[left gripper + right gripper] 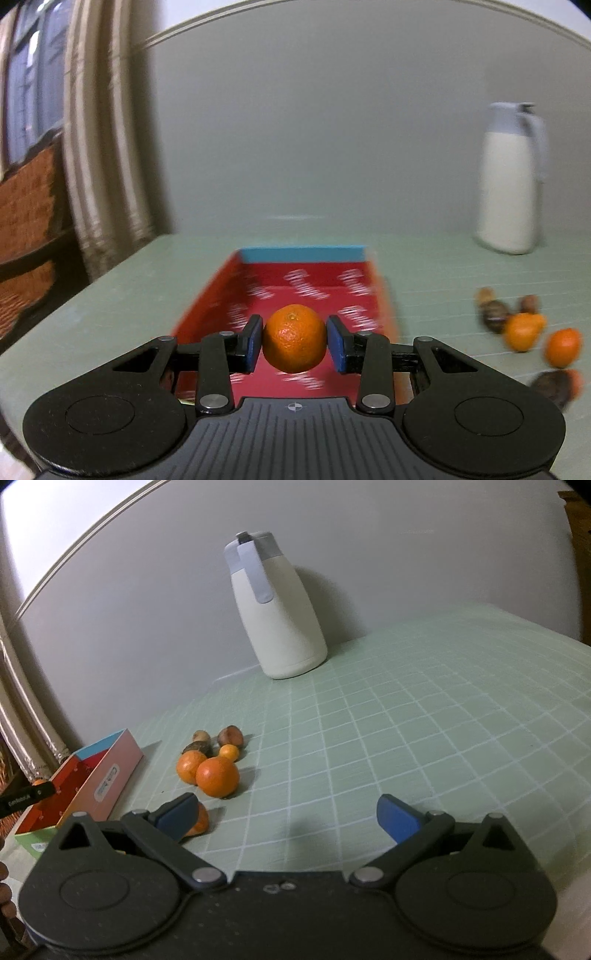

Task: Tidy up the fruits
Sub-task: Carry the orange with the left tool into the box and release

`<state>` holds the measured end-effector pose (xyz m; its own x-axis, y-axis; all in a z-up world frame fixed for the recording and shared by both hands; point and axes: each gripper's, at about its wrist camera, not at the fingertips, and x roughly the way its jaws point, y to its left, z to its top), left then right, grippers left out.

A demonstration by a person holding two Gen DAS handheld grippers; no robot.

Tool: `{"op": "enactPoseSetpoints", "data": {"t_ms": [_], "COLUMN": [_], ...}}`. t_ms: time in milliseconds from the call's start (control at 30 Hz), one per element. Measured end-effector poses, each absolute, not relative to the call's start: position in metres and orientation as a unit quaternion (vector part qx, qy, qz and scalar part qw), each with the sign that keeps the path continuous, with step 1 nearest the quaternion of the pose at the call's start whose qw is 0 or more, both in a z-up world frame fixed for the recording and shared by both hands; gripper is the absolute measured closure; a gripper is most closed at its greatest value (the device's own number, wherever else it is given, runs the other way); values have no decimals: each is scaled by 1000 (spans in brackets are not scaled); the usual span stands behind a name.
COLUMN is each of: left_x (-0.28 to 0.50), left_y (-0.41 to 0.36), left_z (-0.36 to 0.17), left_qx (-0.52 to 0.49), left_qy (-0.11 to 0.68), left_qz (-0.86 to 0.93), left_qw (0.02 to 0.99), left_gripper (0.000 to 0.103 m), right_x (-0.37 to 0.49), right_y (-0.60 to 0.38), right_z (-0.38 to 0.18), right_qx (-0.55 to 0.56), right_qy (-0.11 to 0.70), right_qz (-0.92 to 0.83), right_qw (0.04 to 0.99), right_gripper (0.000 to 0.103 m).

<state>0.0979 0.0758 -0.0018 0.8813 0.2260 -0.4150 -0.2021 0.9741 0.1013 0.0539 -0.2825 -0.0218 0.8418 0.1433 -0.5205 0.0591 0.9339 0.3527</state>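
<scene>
Now we hold a mandarin (294, 338) clamped between the pads of our left gripper (295, 341), hanging above the near end of the red box (317, 280); the box runs lengthwise straight ahead; our right gripper (286, 814) gapes empty beside the remaining fruit (217, 776).

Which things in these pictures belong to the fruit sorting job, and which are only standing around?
Belong to the job:
- mandarin clamped in the left gripper, over the red box
- loose pile of oranges and brown fruits on the green mat
- right gripper, open, holding nothing

Just standing around:
- white jug by the wall
- curtain
</scene>
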Motion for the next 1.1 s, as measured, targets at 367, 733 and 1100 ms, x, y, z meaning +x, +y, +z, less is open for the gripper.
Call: {"op": "enactPoseSetpoints", "data": {"t_ms": [367,733,1100], "left_x": [121,126,106], "left_y": [110,108,100], "left_z": [-25,-31,-21], "left_qx": [23,31,20], "left_qy": [271,281,221], "left_qz": [162,183,181], "left_qw": [949,942,958], "left_gripper": [65,64,35], "right_x": [58,61,54], "right_y": [-263,-246,-220], "right_z": [-23,-21,-9], "right_qx": [159,143,77], "right_qy": [287,286,246], "right_qz": [44,76,97], "right_qw": [944,944,961], "right_gripper": [0,0,0]}}
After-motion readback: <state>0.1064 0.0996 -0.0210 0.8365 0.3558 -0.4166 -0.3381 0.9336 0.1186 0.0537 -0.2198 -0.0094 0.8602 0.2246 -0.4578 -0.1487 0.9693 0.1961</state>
